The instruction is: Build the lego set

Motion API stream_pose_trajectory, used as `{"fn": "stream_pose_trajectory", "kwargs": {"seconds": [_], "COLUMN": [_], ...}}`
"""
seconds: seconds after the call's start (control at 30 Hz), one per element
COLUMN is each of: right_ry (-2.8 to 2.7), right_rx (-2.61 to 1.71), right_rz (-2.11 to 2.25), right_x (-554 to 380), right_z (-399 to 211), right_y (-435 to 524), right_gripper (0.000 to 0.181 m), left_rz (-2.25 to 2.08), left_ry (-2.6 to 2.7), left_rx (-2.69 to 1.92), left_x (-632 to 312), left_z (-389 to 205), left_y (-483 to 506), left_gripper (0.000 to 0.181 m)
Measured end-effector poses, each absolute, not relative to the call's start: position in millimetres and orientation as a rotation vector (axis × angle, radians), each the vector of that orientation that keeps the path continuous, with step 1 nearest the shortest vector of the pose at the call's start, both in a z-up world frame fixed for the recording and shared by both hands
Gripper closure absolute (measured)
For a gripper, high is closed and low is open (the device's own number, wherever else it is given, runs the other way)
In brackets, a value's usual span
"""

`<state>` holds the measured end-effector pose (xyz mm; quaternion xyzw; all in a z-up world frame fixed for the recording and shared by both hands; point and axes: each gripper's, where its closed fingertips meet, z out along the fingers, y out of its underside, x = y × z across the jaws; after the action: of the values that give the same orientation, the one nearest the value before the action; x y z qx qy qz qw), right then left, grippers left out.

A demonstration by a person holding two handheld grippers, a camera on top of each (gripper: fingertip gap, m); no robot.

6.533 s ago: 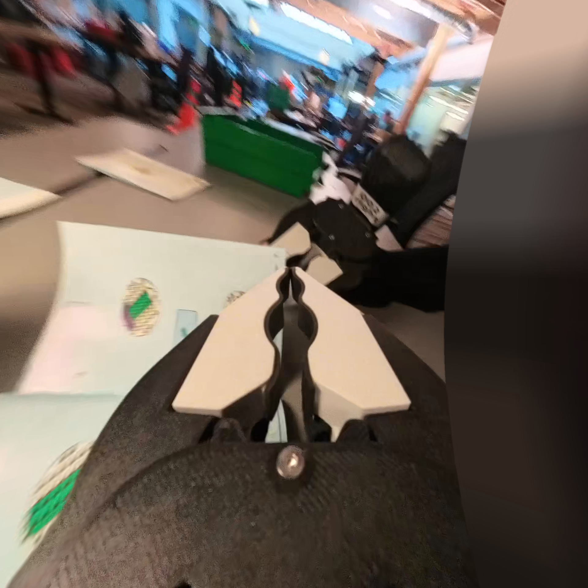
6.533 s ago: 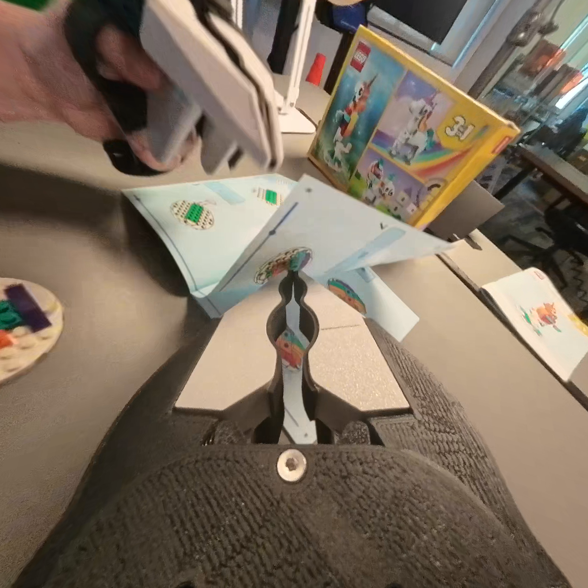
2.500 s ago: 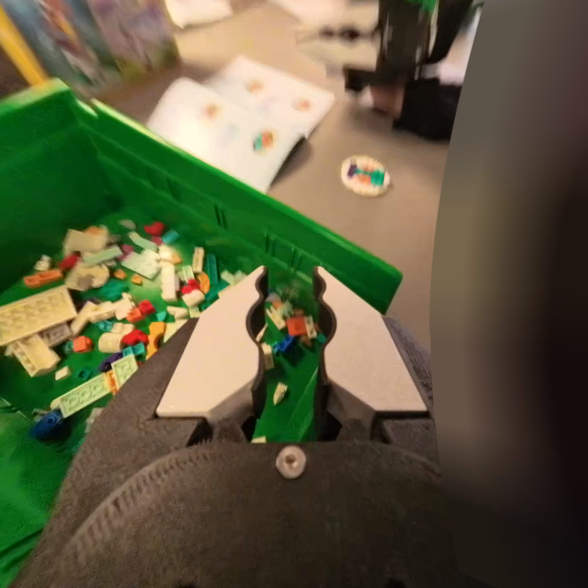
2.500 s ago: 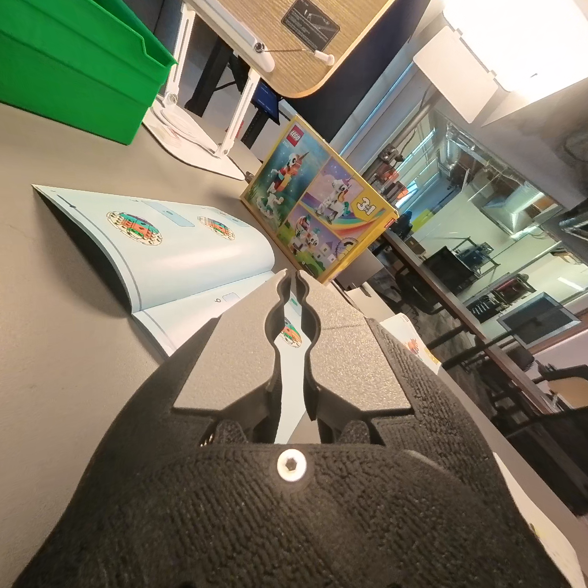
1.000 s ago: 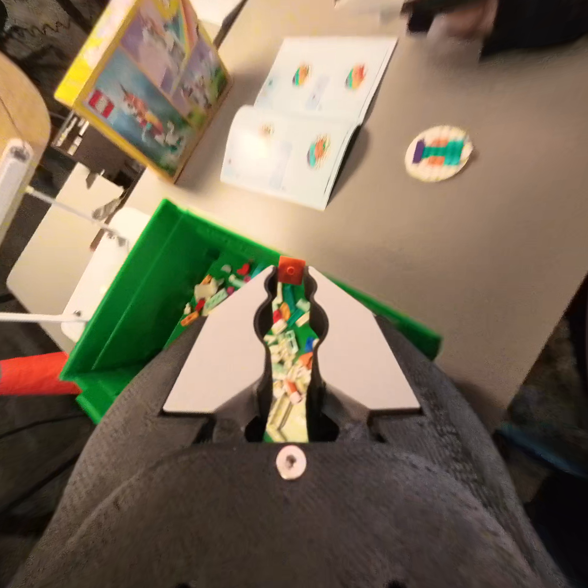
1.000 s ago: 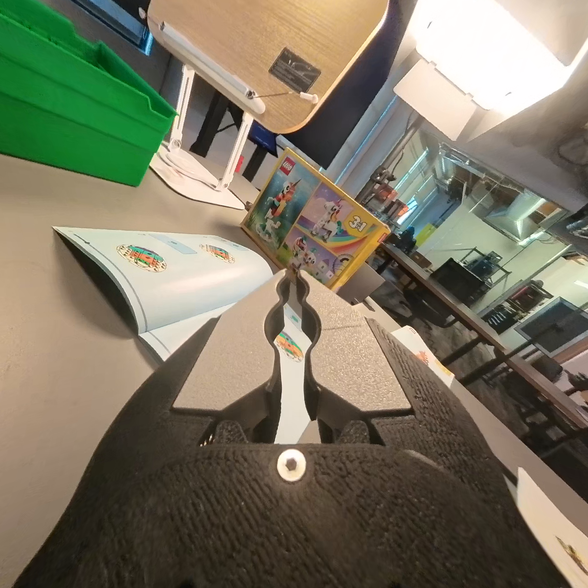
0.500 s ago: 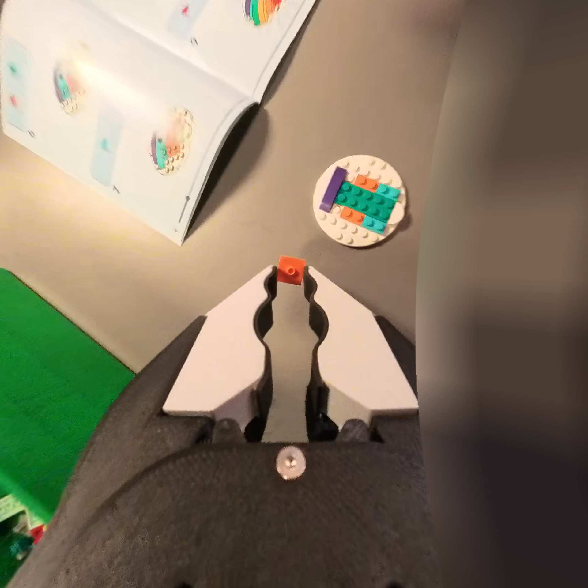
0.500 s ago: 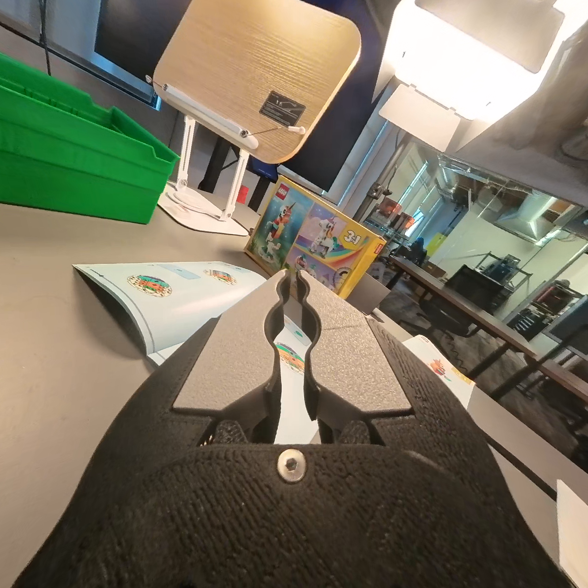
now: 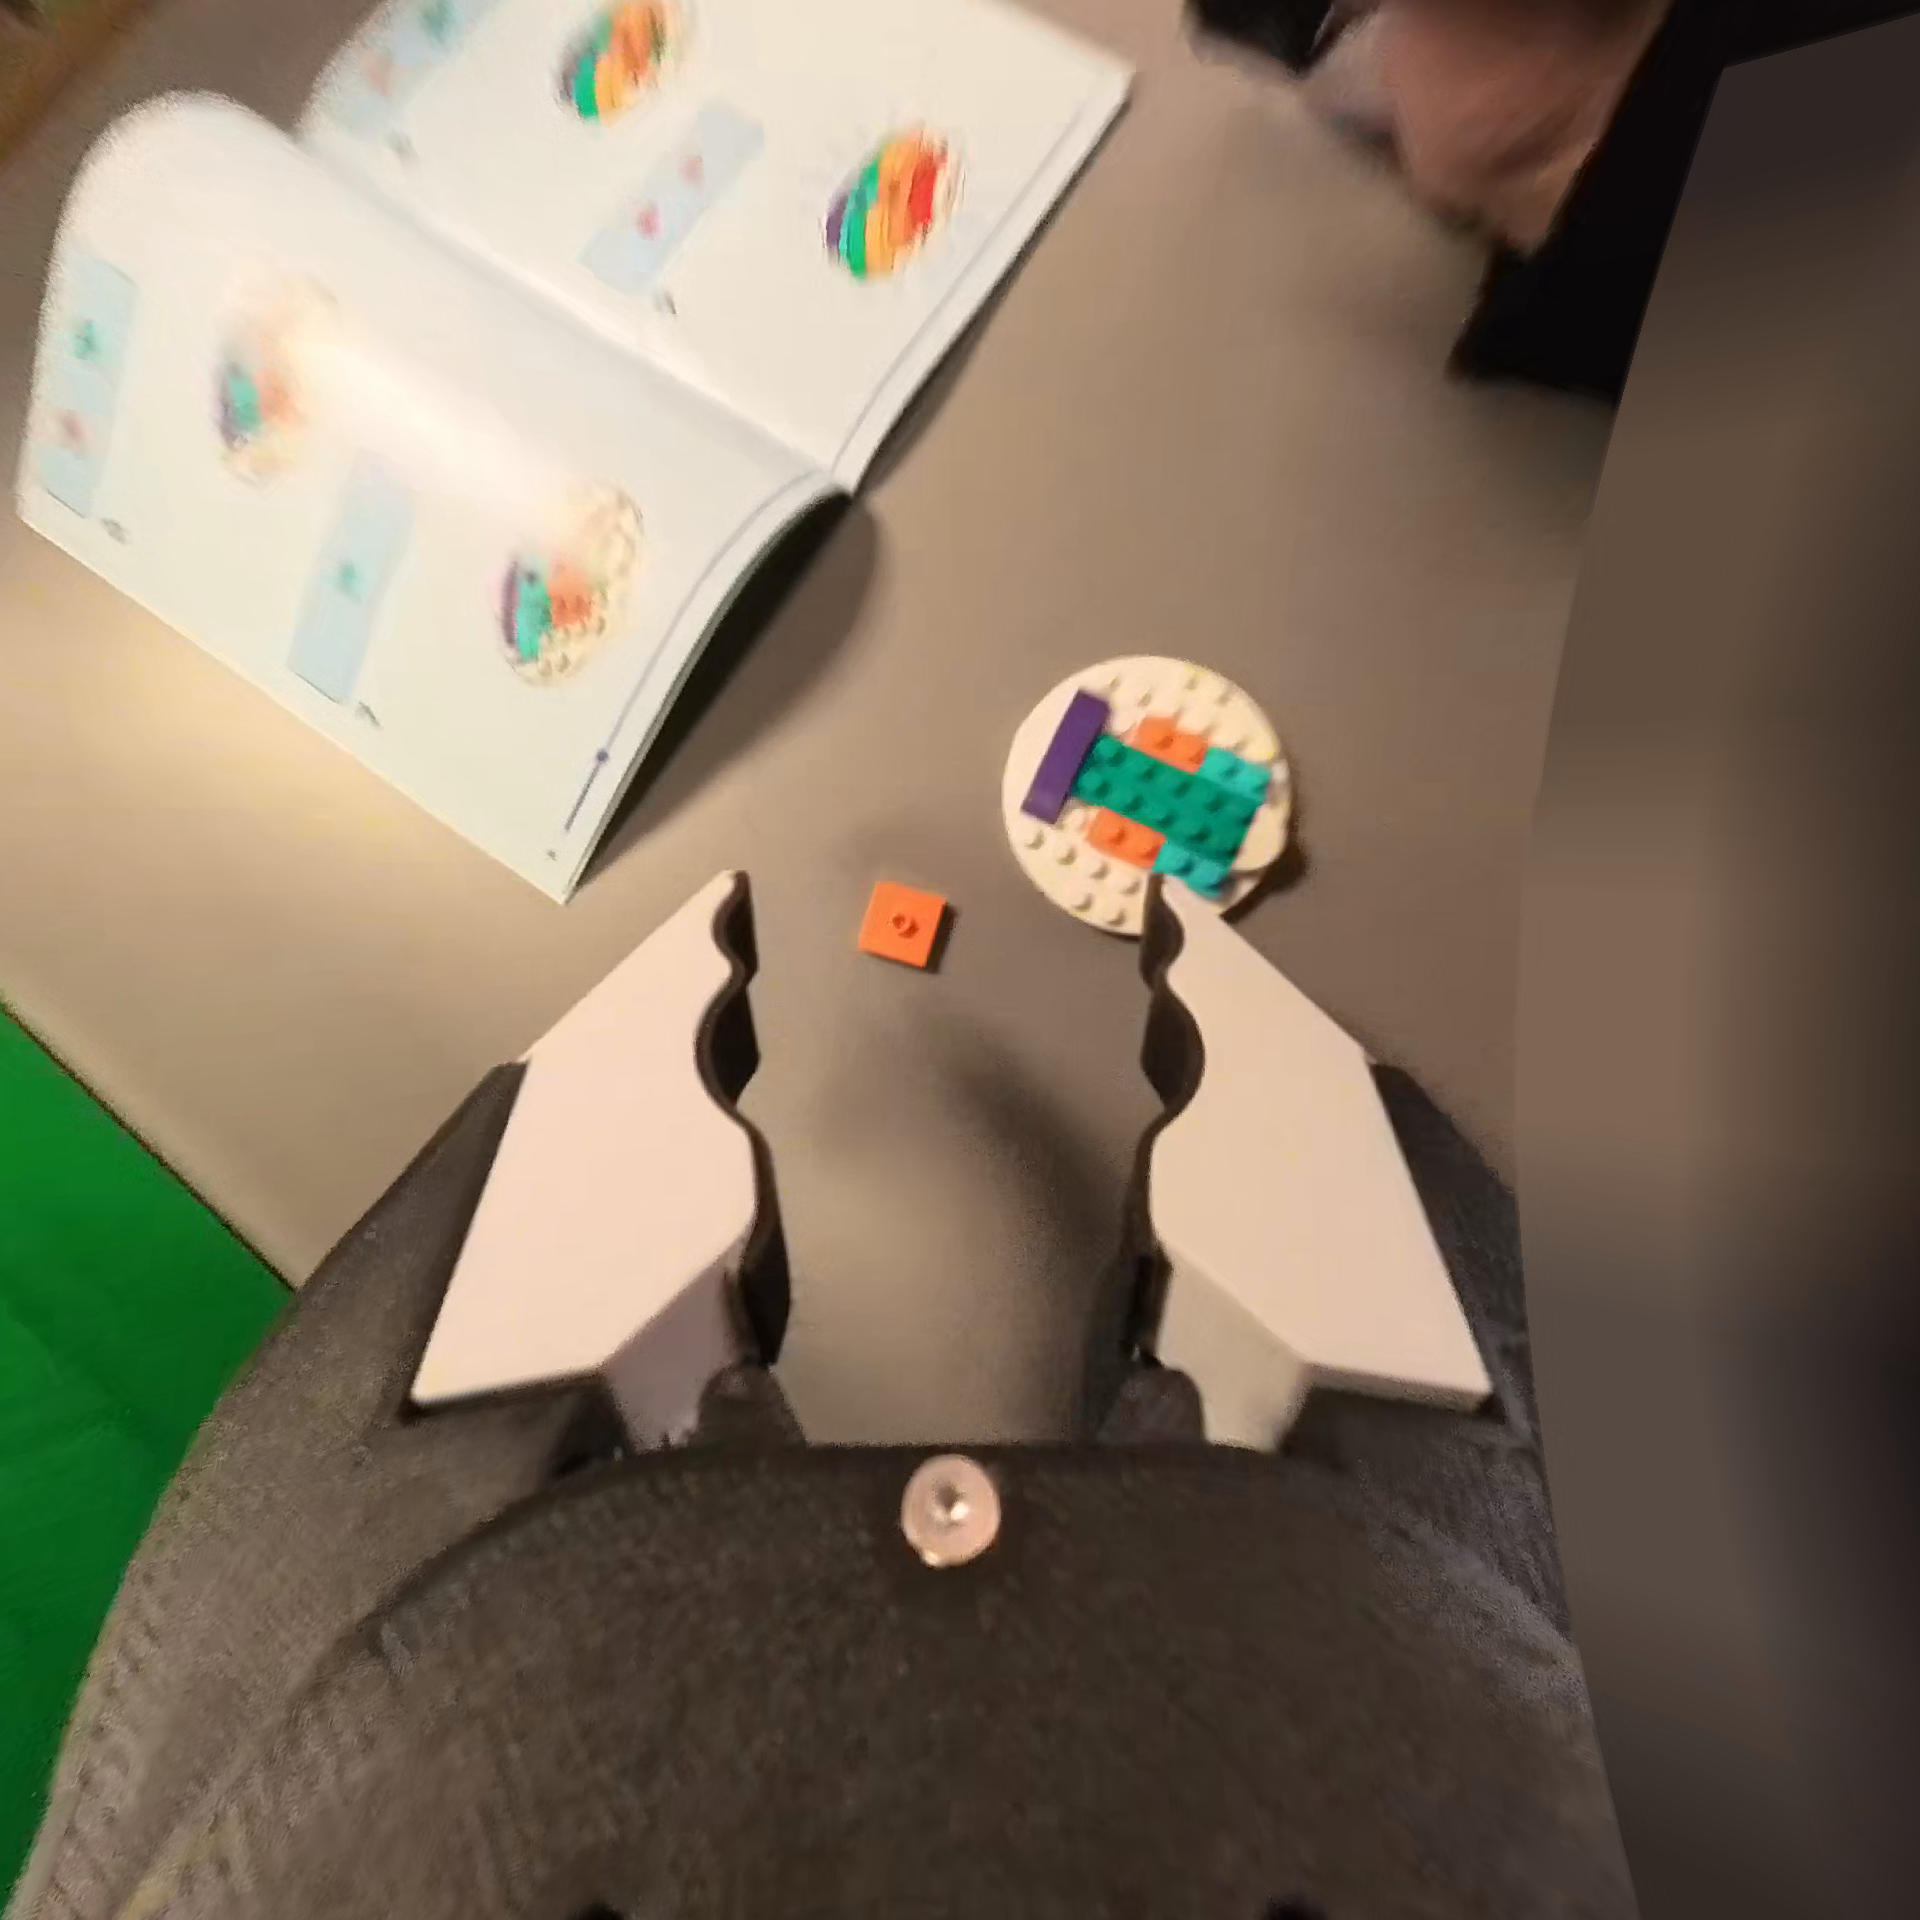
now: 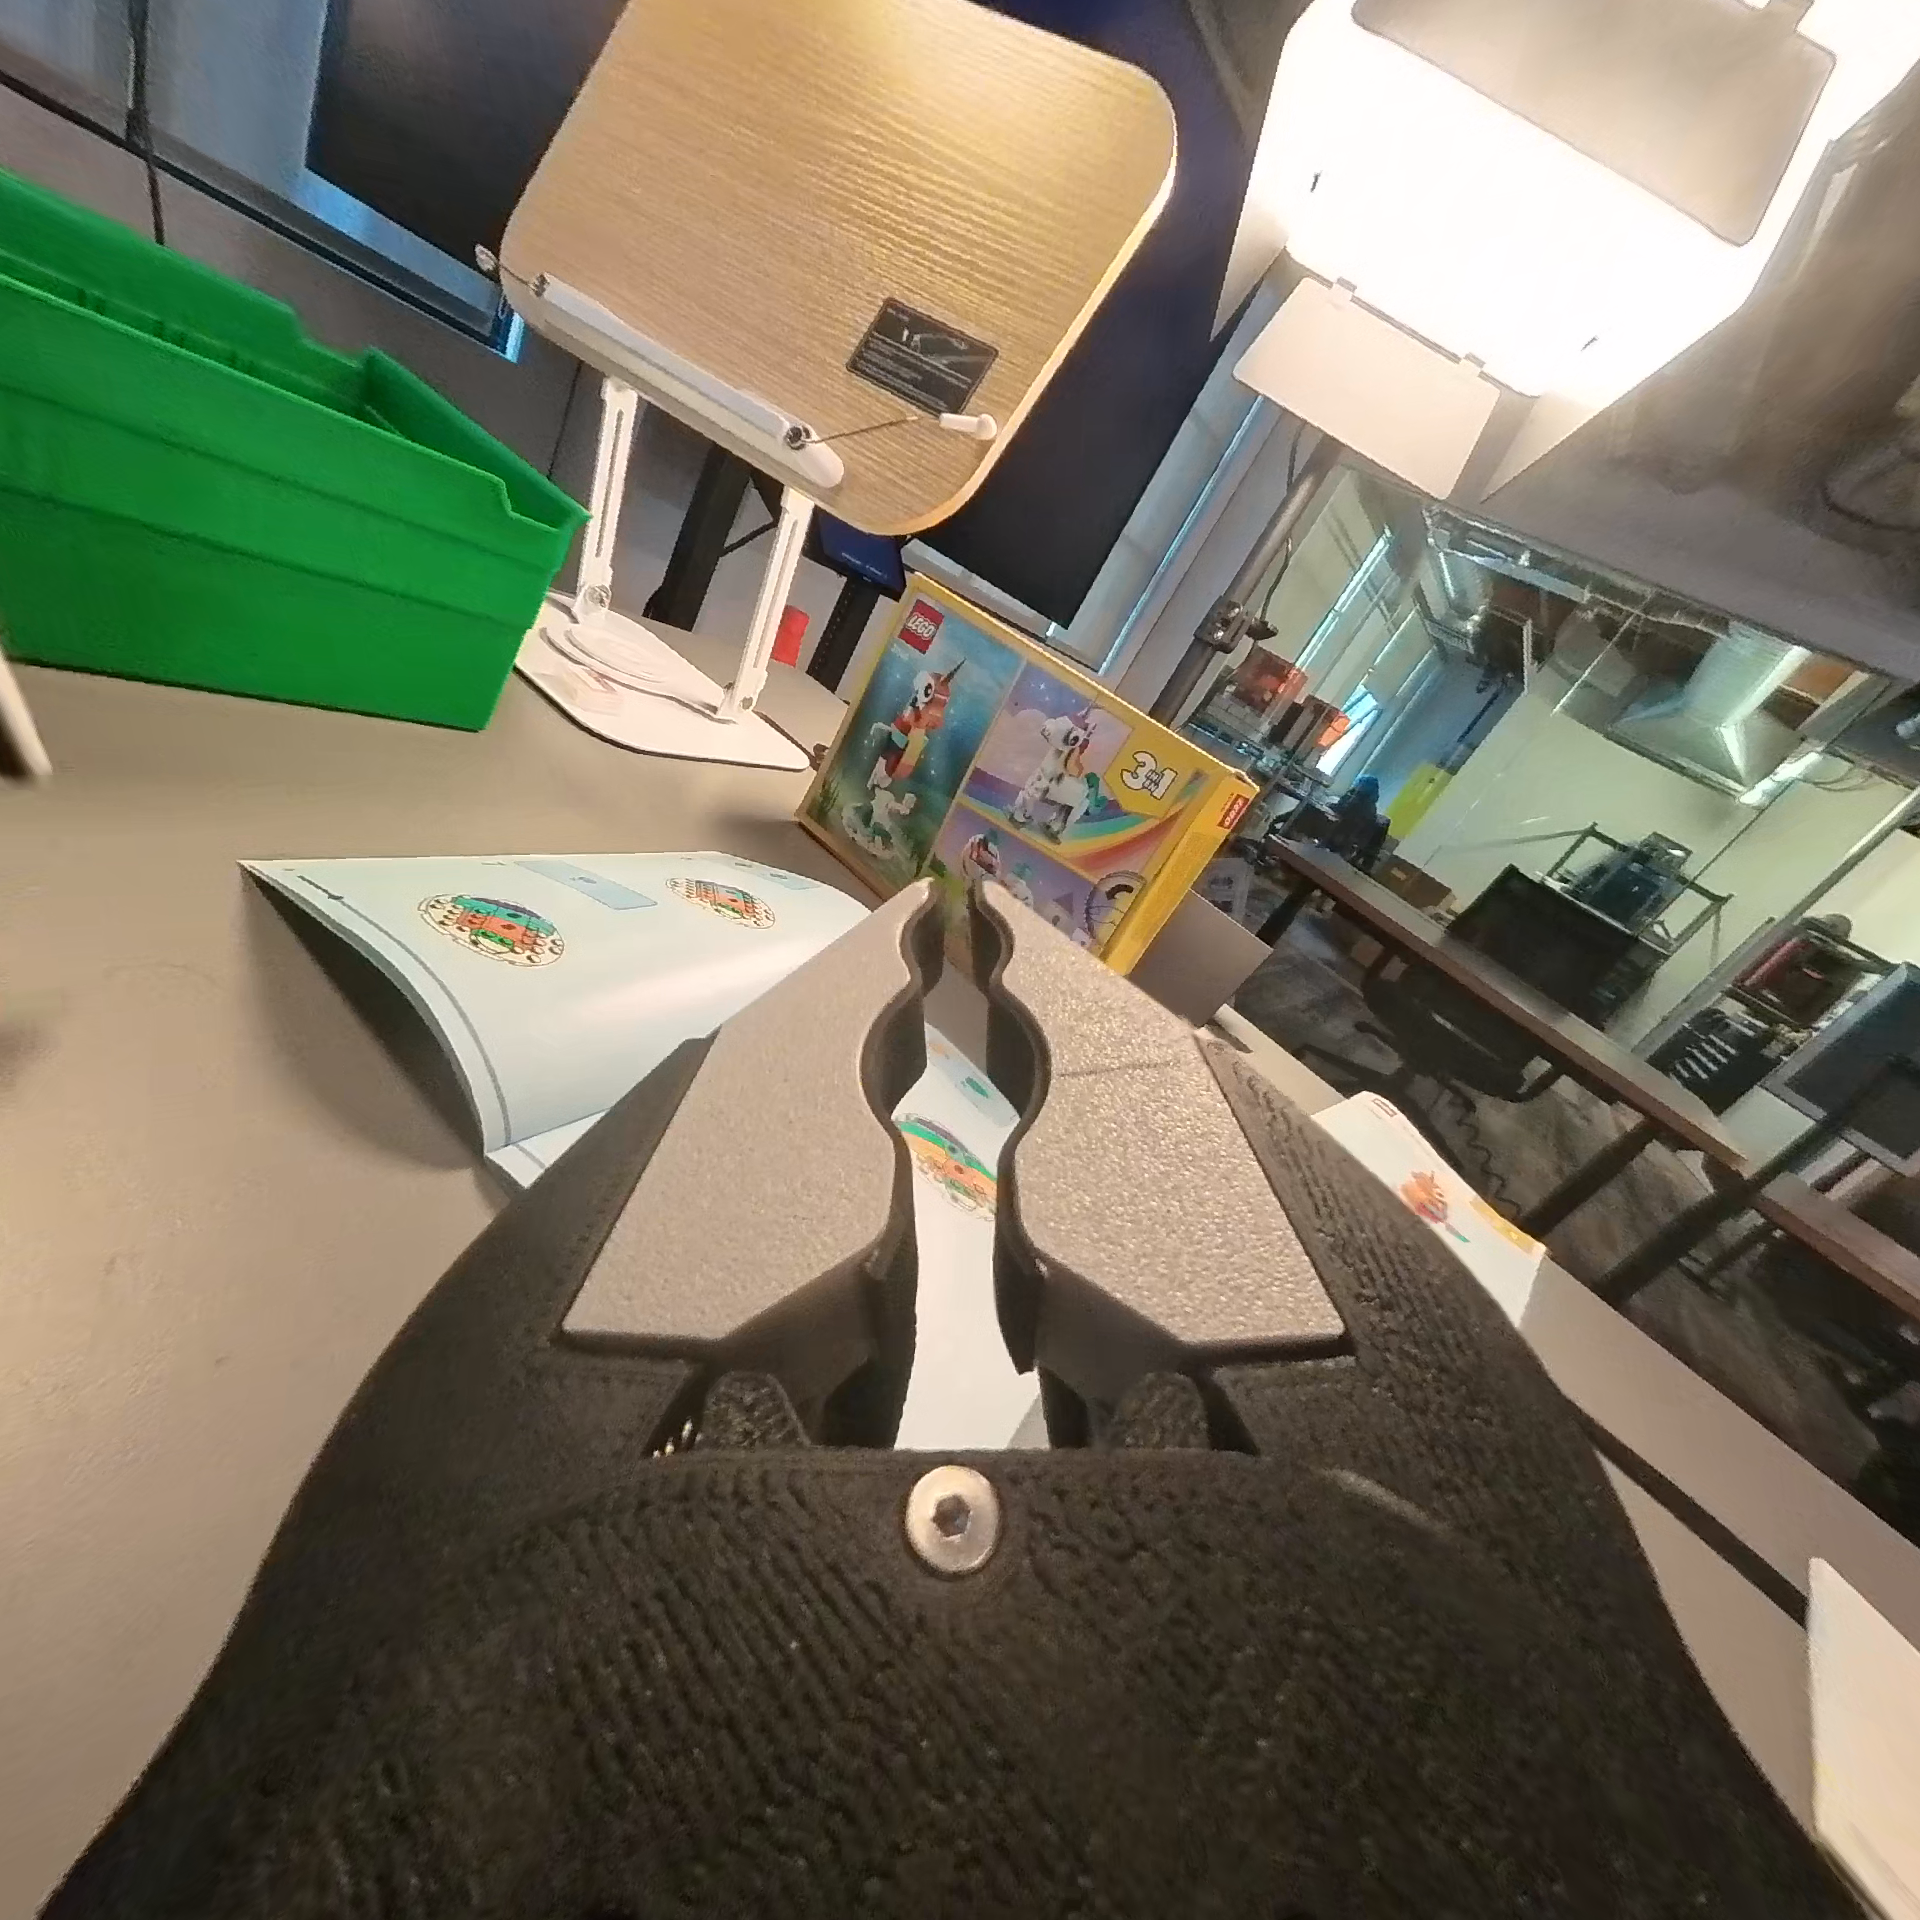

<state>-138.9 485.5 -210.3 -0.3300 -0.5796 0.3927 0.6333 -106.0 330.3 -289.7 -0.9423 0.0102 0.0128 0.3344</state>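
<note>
Left wrist view: green bin (image 9: 94, 1226) sat at the far left edge, open instruction booklet (image 9: 499, 343) lay up-left of the round white plate (image 9: 1148, 795) on the grey tabletop (image 9: 1143, 416). Left gripper (image 9: 945, 904) jaws were spread wide and empty. Small orange tile (image 9: 904, 923) lay flat on the tabletop just left of the plate, apart from it and clear of both jaws. Plate carried a purple bar, a teal block and orange pieces. Right jaw tip overlapped the plate's near edge in frame; contact can't be judged. Blurred hand (image 9: 1496, 114) sat well up-right of the plate.

Right wrist view: green bin (image 10: 239, 582) was far left of the yellow set box (image 10: 1029, 790), wooden book stand (image 10: 831, 260) between them and behind. Booklet (image 10: 582, 966) lay in front of the box. Right gripper (image 10: 956, 894) jaws were nearly closed, thin gap, holding nothing, hovering over the booklet's near page. A second booklet (image 10: 1423, 1195) lay right of the box.
</note>
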Motion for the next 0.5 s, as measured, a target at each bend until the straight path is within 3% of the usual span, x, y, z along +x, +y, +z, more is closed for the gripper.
{"fn": "stream_pose_trajectory", "kwargs": {"seconds": [0.23, 0.37, 0.5], "right_ry": [-1.327, -1.325, -1.319], "right_rx": [-0.716, -0.738, -0.755], "right_rz": [0.819, 0.805, 0.785], "right_x": [-139.7, -141.7, -142.3], "right_z": [-210.1, -212.0, -213.1], "right_y": [484.6, 488.8, 492.6], "right_gripper": [0.177, 0.176, 0.177], "left_rz": [0.126, 0.359, 0.429], "left_ry": [-0.192, -0.47, -0.508], "left_rx": [-2.093, -2.063, -2.162], "left_x": [-151.3, -238.0, -284.9], "left_z": [-188.8, -178.7, -196.1], "left_y": [262.0, 188.7, 148.6], "left_gripper": [0.119, 0.121, 0.11]}}
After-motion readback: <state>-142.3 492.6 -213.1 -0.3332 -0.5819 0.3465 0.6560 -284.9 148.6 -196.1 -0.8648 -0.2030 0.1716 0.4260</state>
